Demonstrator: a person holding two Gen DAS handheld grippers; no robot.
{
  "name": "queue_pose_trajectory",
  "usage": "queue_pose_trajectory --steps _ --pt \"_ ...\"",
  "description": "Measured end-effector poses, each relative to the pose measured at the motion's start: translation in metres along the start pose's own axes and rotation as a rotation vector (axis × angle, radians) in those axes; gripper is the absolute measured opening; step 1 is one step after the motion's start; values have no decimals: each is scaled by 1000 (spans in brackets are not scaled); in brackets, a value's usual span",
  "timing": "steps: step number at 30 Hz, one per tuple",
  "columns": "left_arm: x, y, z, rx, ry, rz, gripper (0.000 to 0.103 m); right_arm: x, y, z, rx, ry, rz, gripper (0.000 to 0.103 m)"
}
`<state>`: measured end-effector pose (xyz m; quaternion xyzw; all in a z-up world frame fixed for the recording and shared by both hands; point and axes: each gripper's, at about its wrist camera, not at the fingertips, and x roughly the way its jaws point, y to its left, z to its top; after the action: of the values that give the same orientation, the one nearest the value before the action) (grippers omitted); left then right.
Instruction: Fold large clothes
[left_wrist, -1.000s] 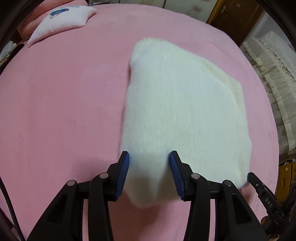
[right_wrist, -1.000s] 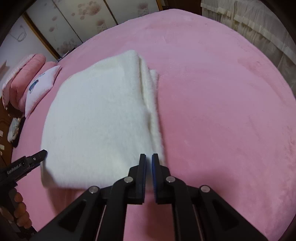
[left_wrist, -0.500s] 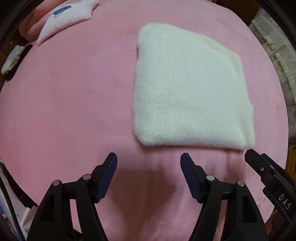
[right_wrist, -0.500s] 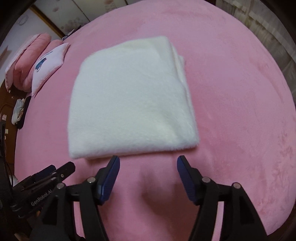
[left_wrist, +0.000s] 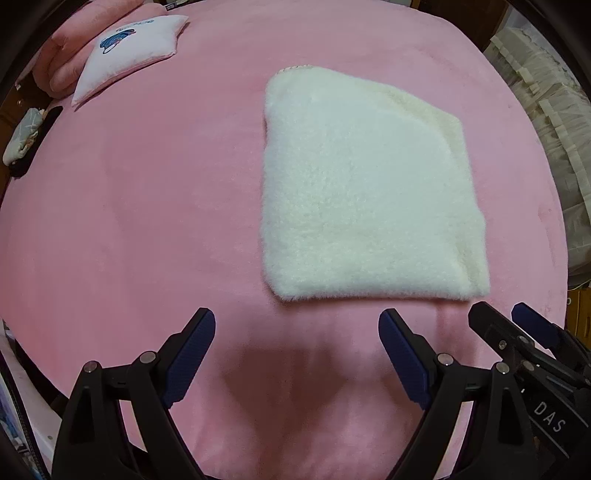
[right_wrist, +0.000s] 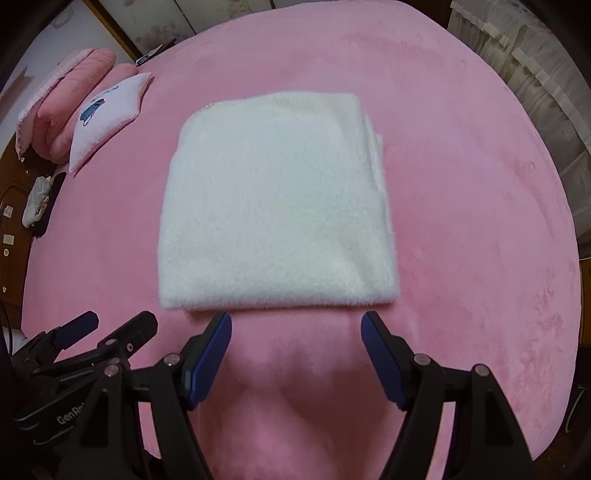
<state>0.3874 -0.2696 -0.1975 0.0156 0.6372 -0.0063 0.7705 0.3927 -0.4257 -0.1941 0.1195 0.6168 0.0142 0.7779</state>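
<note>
Both grippers, left (left_wrist: 297, 332) and right (right_wrist: 296, 334), have let go and pulled back wide open, empty; the white fleece garment (right_wrist: 275, 206) lies folded mid-frame, likely finished

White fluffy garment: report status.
Left gripper open, right gripper open, both empty. White fluffy garment folded square, flat on pink bedspread. Nothing in the way.

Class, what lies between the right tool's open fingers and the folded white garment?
Only a narrow strip of bare pink bedcover separates the right tool from the folded white fleece garment, seen in the right wrist view.
</note>
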Motion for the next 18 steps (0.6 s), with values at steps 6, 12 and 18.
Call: queue_pose_trajectory --steps 6,12,18 --pt "13 2 4 -19 42 -1 89 10 -8 1 14 27 1 73" --pt "30 14 16 -80 76 -2 89 29 -22 6 5 69 -48 73" --pt "58 30 49 -144 92 -85 89 63 -72 29 161 110 67 73"
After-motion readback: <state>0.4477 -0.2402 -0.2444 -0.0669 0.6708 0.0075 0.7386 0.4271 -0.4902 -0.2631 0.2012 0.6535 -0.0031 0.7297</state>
